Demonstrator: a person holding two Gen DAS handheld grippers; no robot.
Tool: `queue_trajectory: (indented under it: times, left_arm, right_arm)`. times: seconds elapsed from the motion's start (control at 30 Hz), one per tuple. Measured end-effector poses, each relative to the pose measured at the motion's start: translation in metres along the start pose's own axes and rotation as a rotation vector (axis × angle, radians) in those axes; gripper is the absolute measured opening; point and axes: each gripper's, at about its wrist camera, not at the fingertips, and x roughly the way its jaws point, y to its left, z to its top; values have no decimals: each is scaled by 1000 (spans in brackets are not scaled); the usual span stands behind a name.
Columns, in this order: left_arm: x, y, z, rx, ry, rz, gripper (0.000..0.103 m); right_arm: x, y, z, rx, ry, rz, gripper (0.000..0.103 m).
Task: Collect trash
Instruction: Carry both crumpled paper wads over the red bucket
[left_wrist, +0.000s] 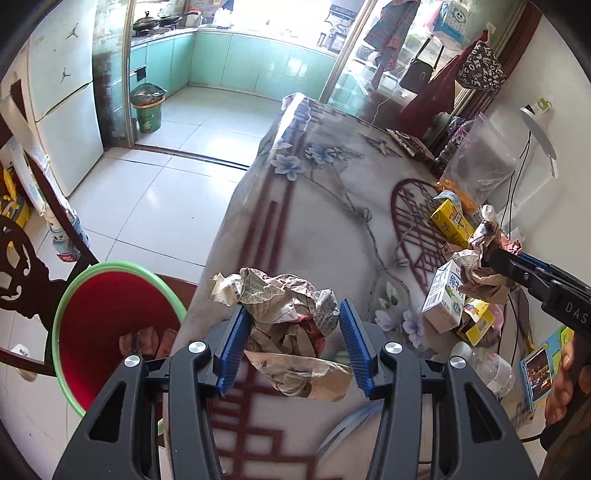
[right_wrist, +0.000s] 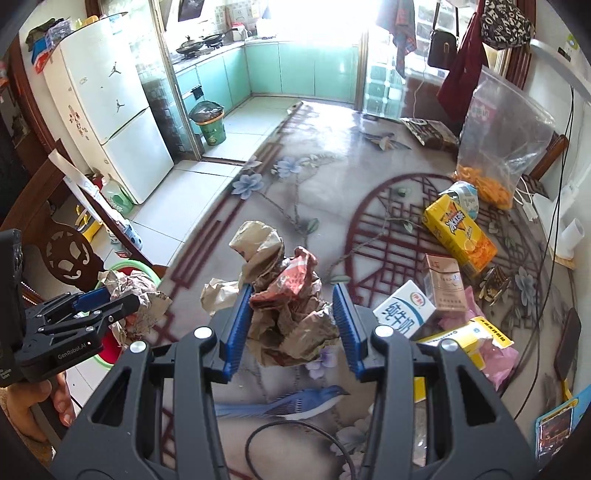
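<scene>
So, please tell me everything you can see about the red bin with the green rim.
The bin is a round plastic bucket, red inside, with a light green rim. It stands upright on the tiled floor, beside the table's edge and next to a dark carved wooden chair. It is open, with no lid visible. Some crumpled brownish paper already lies at its bottom. The left gripper, holding newspaper, is close by over the table.

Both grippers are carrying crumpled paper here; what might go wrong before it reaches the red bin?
1. The left gripper holds a loose newspaper wad whose lower flap hangs below the fingers; it may slip out.
2. The red bin sits below the table edge, so an early release could land outside it.
3. The right gripper's brown wad could snag nearby cartons.
</scene>
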Motion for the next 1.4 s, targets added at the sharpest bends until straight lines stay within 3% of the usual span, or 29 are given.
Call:
queue_trajectory:
  times: [0.7, 1.4]
  left_arm:
    - [-26, 63, -12, -60, -25, 37, 47]
    - [-20, 156, -46, -233, 31, 190, 47]
  right_arm:
    - [-10, 90, 1, -105, -29, 72, 43]
    - [-1, 175, 1, -257, -1, 192, 43]
